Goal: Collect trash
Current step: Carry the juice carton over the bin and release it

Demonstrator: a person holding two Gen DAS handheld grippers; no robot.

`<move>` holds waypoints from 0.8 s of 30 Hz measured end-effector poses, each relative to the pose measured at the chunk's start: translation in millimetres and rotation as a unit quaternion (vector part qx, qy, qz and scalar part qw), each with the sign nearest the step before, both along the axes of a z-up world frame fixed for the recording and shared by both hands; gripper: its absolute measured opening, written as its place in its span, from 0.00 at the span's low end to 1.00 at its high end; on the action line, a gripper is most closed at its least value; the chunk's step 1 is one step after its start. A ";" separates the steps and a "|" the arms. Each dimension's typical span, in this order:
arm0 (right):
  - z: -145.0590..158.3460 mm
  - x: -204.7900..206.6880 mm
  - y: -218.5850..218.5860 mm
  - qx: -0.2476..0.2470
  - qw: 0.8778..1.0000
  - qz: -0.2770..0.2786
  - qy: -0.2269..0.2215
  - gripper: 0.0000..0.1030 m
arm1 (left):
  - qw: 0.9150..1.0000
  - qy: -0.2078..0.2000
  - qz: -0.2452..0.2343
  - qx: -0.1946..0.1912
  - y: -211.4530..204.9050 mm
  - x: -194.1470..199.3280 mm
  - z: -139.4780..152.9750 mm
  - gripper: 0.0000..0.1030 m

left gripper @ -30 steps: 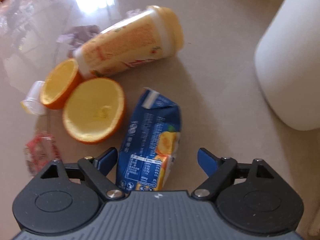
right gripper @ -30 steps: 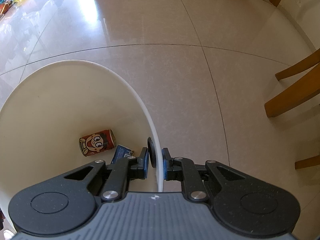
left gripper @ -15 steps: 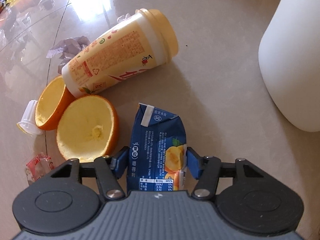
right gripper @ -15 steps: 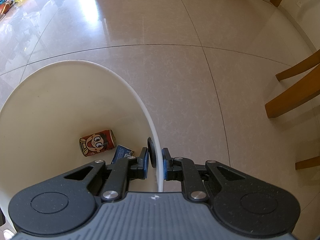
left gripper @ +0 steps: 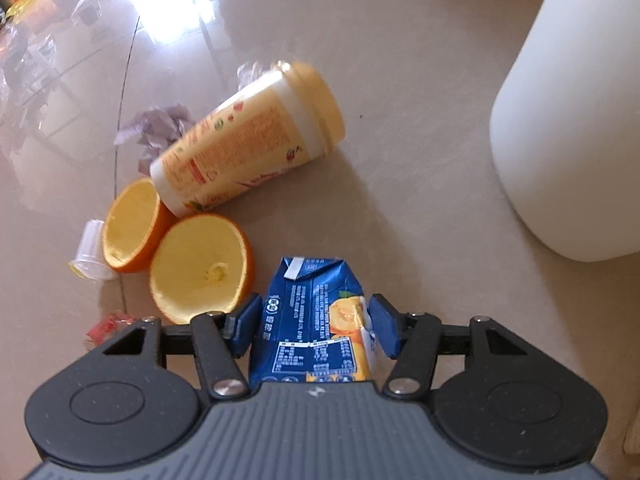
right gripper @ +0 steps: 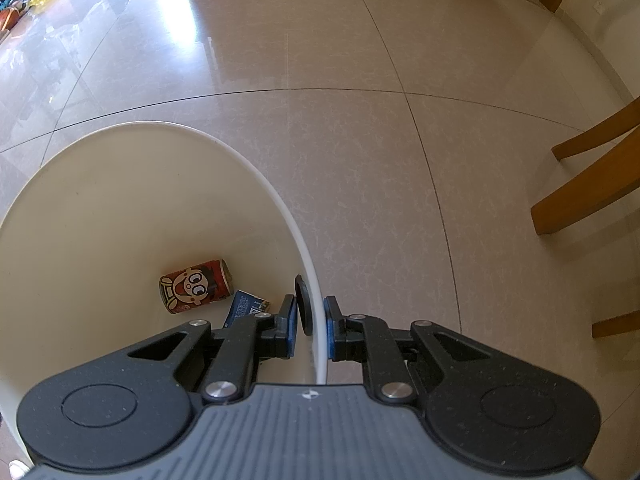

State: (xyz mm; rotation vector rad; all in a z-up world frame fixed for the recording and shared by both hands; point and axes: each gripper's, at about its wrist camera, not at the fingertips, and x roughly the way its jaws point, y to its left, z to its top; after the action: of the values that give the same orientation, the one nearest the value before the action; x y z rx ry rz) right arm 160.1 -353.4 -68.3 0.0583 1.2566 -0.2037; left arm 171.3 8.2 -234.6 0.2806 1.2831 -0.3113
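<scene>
My left gripper is shut on a crumpled blue juice carton, one pad pressing each side. Beyond it on the floor lie two hollowed orange peel halves and a tipped yellow drink cup. The white trash bin stands to the right in the left wrist view. My right gripper is shut on the bin's rim, with one finger inside the bin and one outside. A red cartoon can and a blue carton lie at the bin's bottom.
Crumpled pale paper, a small clear plastic cup and a red wrapper lie left of the peels. Wooden chair legs stand on the tiled floor right of the bin. Boxes and clutter line the far wall.
My left gripper went from open around the blue carton to shut on it, and the floor litter now looks farther away. The right gripper and bin have not moved.
</scene>
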 end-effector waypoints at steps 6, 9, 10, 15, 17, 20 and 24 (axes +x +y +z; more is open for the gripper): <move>0.0 -0.1 -0.9 0.000 1.000 -0.001 -0.001 0.16 | 1.000 -0.005 -0.006 -0.014 -3.4 -3.1 47.3 0.56; -0.1 -0.2 -1.8 0.003 1.000 -0.002 -0.001 0.16 | 0.999 -0.009 -0.022 -0.027 -12.4 -6.1 83.2 0.56; -0.3 -0.3 -2.3 0.005 1.000 -0.003 -0.001 0.16 | 0.999 -0.012 -0.029 -0.032 -16.9 -6.8 97.8 0.56; -0.4 -0.4 -4.0 0.010 1.000 -0.004 -0.001 0.16 | 0.994 -0.037 -0.076 -0.071 -47.7 -7.6 181.2 0.57; 0.0 -0.2 -5.1 0.013 1.000 -0.005 0.001 0.16 | 0.989 -0.055 -0.099 -0.095 -63.8 -9.2 216.0 0.57; 0.6 1.0 -4.8 0.013 1.000 -0.004 0.003 0.15 | 0.982 -0.072 -0.125 -0.124 -87.8 -11.0 249.1 0.57; 0.8 2.4 -4.4 0.012 1.000 -0.004 0.004 0.15 | 0.974 -0.074 -0.153 -0.152 -127.2 -13.2 263.9 0.57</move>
State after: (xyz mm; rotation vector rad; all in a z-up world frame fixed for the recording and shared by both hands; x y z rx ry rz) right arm 162.5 -357.8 -67.5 0.0820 1.2674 -0.1961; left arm 158.1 -119.0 29.2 0.2336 1.0269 -0.7294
